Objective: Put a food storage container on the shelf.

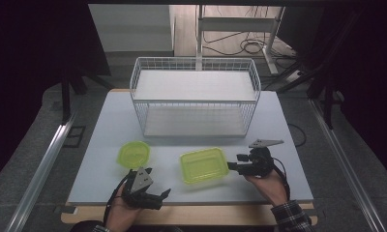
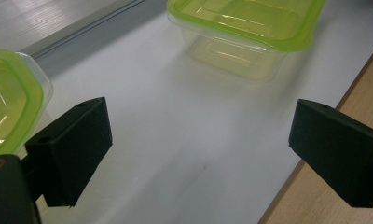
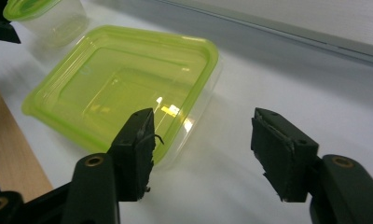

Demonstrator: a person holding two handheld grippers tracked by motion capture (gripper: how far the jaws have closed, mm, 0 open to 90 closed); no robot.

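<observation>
Two lidded green containers sit on the white table (image 1: 109, 125): a rectangular container (image 1: 204, 165) at centre, a hexagonal container (image 1: 134, 154) at its 9 o'clock. Right gripper (image 1: 231, 165), jaws apart and empty, nears the rectangular one. Left gripper (image 1: 163, 194) gapes empty. Wire basket (image 1: 142, 104) at 12 o'clock holds nothing; both containers probably remain to load.

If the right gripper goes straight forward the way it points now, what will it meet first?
Most likely the rectangular green-lidded container. The right gripper has open jaws, nothing between them, and its near-side jaw already overlaps the container's corner. Exact depth is unclear; the other jaw looks aimed at bare table.
</observation>
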